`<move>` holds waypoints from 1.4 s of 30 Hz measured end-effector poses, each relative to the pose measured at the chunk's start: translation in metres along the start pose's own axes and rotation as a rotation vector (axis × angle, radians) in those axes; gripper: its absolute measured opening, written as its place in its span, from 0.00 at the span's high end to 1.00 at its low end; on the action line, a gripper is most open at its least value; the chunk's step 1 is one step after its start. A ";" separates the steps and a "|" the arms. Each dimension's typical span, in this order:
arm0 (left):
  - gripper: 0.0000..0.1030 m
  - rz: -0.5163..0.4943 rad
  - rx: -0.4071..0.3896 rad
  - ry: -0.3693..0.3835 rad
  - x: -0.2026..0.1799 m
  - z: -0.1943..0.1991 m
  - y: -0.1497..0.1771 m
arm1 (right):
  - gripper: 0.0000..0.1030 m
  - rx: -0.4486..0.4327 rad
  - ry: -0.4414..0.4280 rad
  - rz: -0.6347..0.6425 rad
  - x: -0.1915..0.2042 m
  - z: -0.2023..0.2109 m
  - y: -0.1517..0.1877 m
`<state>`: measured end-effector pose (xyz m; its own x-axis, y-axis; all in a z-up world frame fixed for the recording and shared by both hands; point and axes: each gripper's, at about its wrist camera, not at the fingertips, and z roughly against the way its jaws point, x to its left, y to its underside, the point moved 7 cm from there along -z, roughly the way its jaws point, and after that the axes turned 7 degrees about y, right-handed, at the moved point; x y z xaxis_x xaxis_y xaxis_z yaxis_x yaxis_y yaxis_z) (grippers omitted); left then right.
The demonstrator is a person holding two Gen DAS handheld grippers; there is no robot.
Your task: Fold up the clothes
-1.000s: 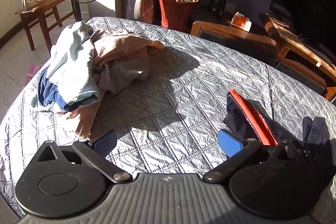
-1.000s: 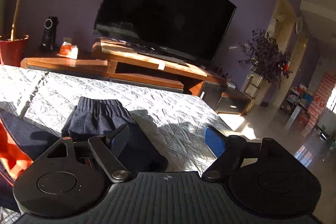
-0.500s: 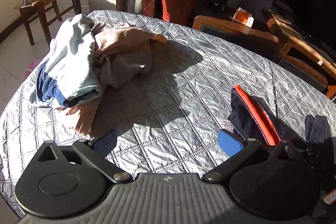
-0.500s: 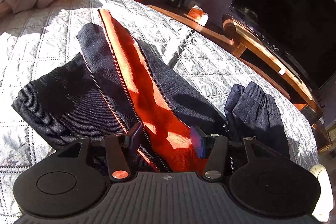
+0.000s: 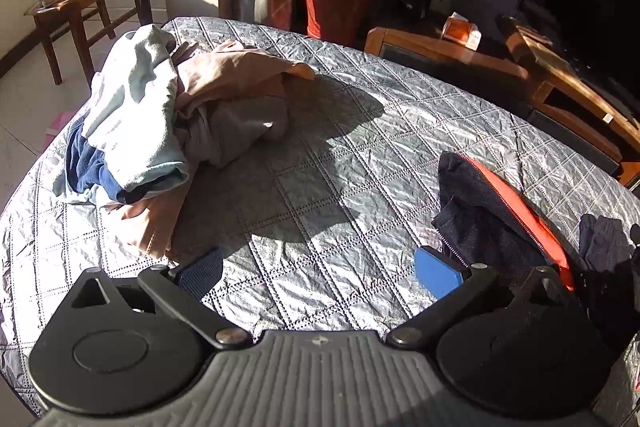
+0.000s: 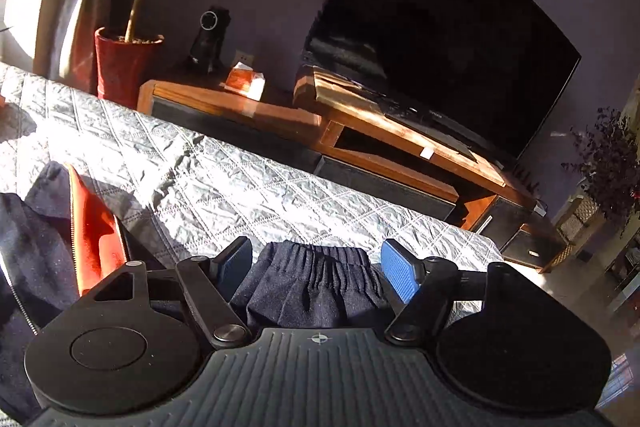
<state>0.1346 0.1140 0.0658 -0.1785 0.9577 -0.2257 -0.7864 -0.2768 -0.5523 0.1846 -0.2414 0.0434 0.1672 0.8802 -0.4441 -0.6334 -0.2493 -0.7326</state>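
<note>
Near the right edge of the grey quilted table cover [image 6: 224, 187], the soft, floppy navy jacket with orange lining [image 6: 48, 239] lies rumpled, its ribbed cuff [image 6: 316, 279] between the right gripper's [image 6: 316, 267] opening jaws, unpinched, a firm handhold, while the left gripper [image 5: 318, 269] hangs released.

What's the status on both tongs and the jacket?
Left tongs open, empty, over bare quilt. Right tongs opening, ribbed cuff between pads, not pinched. Navy jacket unfolded, orange lining showing. Nothing in the way.
</note>
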 end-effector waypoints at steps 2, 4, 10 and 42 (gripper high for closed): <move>0.01 -0.008 0.002 0.002 -0.003 0.000 0.001 | 0.33 0.105 -0.072 0.026 0.000 -0.011 0.028; 0.01 -0.021 0.006 0.004 -0.007 -0.002 0.002 | 0.35 0.149 -0.082 0.090 0.004 -0.017 0.051; 0.01 -0.064 0.022 -0.001 -0.018 -0.007 0.008 | 0.48 0.187 -0.058 0.151 0.020 -0.050 0.055; 0.01 -0.113 0.052 0.017 -0.043 -0.019 0.018 | 0.52 0.215 -0.080 0.272 0.018 -0.027 0.078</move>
<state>0.1391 0.0667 0.0507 -0.0778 0.9809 -0.1782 -0.8307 -0.1627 -0.5325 0.1586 -0.2563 -0.0353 -0.0835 0.8240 -0.5603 -0.7926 -0.3957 -0.4638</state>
